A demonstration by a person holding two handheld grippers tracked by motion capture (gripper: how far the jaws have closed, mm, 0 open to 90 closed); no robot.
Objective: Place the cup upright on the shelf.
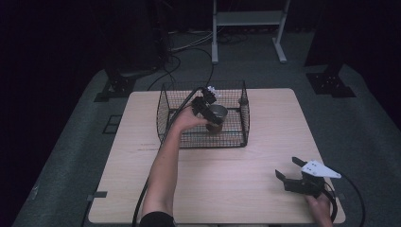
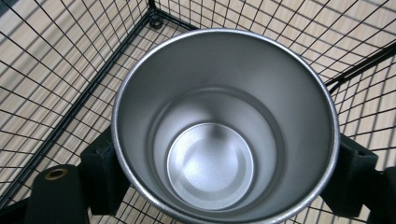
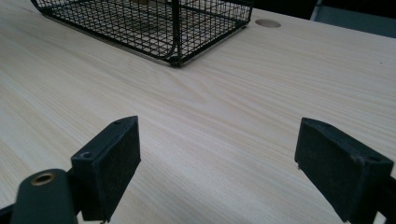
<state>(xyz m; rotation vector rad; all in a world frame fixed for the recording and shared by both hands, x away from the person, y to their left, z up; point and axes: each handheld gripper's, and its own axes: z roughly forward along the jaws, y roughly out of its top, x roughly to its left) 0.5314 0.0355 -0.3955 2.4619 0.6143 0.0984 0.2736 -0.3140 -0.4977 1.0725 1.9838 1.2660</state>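
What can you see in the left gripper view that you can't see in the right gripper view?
The left gripper view looks down into a shiny metal cup squeezed between that gripper's black pads, inside the basket. The right gripper view has bare wooden table and its own gripper with jaws wide apart, nothing between them. Both share the black wire basket.

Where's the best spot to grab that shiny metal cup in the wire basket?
Grab the metal cup by its round outer wall, just below the rim, coming down from above. It stands upright with its mouth open upward, and the wire basket walls block the sides. The left gripper holds it this way, one jaw on each side.
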